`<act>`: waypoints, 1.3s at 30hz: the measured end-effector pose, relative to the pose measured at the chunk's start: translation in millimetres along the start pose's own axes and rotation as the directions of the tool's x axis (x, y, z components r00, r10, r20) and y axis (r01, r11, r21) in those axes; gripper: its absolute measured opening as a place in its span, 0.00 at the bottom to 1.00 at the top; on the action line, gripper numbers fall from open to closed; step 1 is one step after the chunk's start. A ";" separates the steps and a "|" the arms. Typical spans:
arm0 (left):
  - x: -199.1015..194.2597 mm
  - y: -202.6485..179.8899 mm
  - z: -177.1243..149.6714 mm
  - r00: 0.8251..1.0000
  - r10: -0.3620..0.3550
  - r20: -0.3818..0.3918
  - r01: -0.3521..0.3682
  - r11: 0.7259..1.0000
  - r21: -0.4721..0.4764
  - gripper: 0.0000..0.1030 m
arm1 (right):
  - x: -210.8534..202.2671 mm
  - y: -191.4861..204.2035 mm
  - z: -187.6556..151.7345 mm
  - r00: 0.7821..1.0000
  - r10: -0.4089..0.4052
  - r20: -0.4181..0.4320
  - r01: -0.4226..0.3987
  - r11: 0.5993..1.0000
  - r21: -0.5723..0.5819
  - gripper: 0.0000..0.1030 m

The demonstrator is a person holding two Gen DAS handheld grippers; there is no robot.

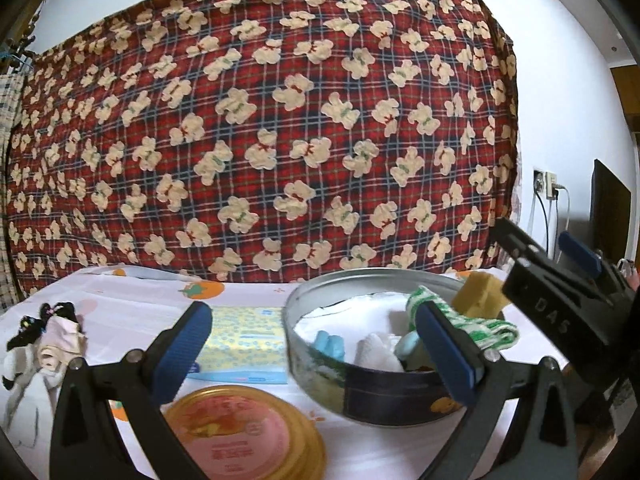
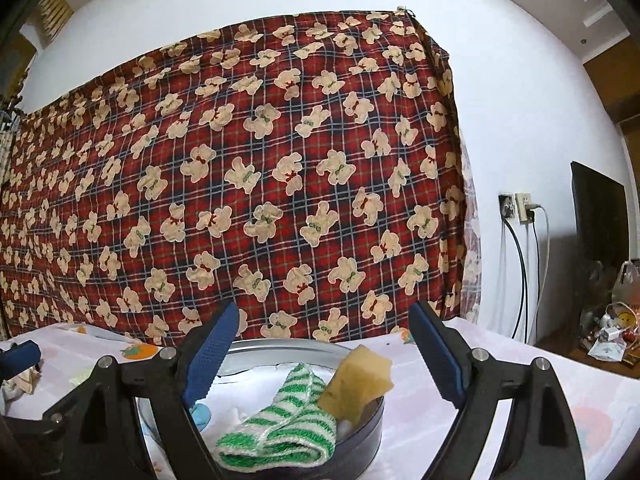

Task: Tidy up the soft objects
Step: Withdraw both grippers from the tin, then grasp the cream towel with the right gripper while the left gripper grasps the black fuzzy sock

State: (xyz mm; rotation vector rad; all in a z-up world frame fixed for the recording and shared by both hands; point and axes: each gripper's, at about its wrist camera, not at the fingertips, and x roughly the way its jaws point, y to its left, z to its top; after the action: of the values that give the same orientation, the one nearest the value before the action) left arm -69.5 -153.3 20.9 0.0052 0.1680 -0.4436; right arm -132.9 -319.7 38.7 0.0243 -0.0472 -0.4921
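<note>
Soft things fill the round tin (image 1: 384, 404), which stands on the white printed tablecloth (image 1: 248, 292): a green-and-white striped knitted cloth (image 2: 280, 424) hangs over the tin's near rim in the right wrist view, a yellow sponge (image 2: 360, 376) leans on the rim just beside it, and a blue piece (image 1: 330, 344), a white cloth (image 1: 378, 350) and a pale green piece (image 1: 408, 346) lie inside. The left gripper (image 1: 316, 352) is spread wide with nothing between its blue pads, one finger over the tin. The right gripper (image 2: 324, 352) is also spread wide and empty, above the tin. Nearer than the tin lies a pink-and-gold lid (image 1: 244, 436). Left of the tin is a yellow patterned packet (image 1: 244, 344), and farther left a heap of small clothes (image 1: 44, 340). Behind the tin hangs a red plaid sheet with bears (image 1: 260, 120).
</note>
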 end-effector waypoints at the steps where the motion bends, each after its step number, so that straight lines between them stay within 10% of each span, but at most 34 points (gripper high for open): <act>1: -2.2 3.4 0.1 1.000 0.003 0.005 -0.003 1.000 0.003 1.00 | -0.8 -0.2 -0.3 1.000 0.011 -0.014 -0.011 1.000 0.018 0.86; 20: -22.6 124.9 -4.8 0.977 0.212 -0.022 -0.213 0.973 -0.091 1.00 | -29.5 89.3 -12.6 0.953 0.276 -0.128 -0.264 0.959 0.099 0.86; 39: -58.3 248.2 -15.1 0.916 0.393 -0.076 -0.399 0.912 -0.097 1.00 | -43.9 221.1 -29.4 0.834 0.501 -0.230 -0.492 0.865 0.100 0.86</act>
State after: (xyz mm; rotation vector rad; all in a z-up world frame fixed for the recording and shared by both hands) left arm -17.7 96.5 7.7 -0.0565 0.2396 -0.0261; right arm -65.7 -103.8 15.2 0.1075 0.1833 0.0400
